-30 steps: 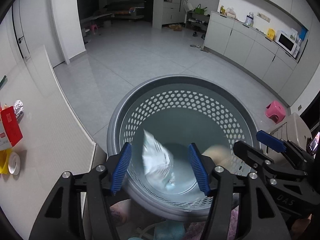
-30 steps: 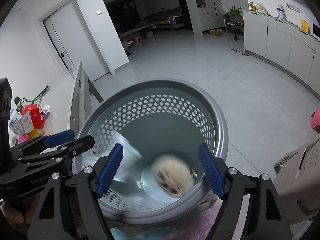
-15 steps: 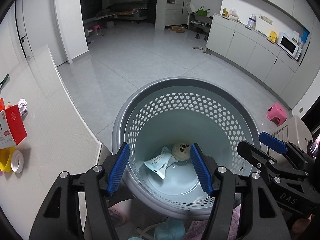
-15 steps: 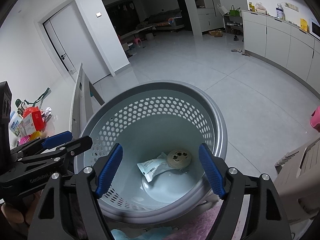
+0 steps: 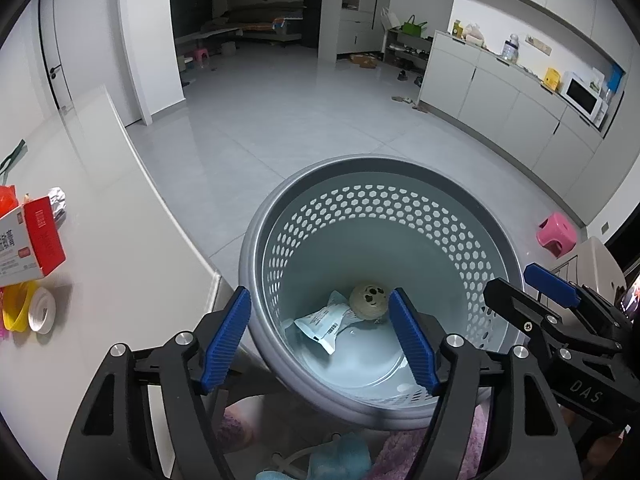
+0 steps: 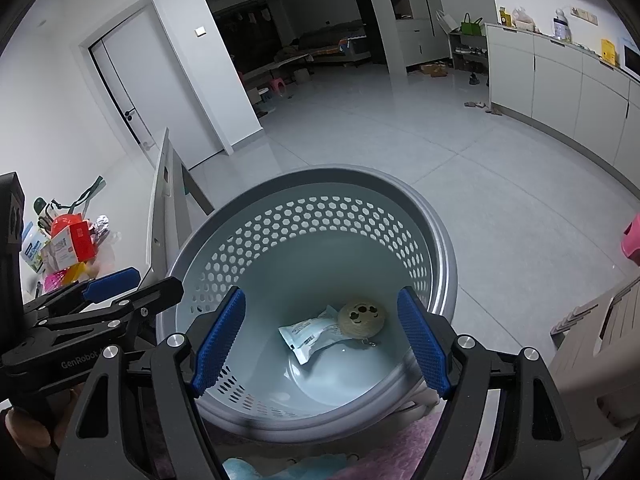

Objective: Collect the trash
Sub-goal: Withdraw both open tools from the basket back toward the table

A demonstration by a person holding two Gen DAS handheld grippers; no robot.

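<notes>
Since the earlier frames, both dropped items have come to rest: the white wrapper (image 5: 325, 322) and the round tan ball (image 5: 369, 300), blurred in mid-fall a second ago, now lie still on the basket floor, touching each other. The left gripper (image 5: 320, 340) has just been opening its jaws wider, with nothing between them.

Current state:
- Left gripper: jaws wide, empty, poised above the near rim of the grey perforated basket (image 5: 472, 224). The wrapper and ball lie beyond and below the fingertips, closer to the right finger.
- Right gripper (image 6: 320, 340): jaws wide, empty, also above the near rim. In its view the wrapper (image 6: 308, 334) and ball (image 6: 362, 318) sit between the two fingers, far below them.
- Remaining trash: a red and white carton (image 5: 30, 240), a foil scrap (image 5: 58, 200), a yellow piece (image 5: 14, 312) and a white ring (image 5: 42, 312) lie on the white tabletop (image 5: 120, 260), well outside the left finger of the left gripper.

Recommended procedure, judged from this layout: the drop appears complete. Lift the left gripper clear of the rim before swinging toward the tabletop. Keep the jaws wide during approach. Take the carton across its narrow faces; it is light and may slide on the smooth surface. The ring is thin and flat; set one pad at its edge.
</notes>
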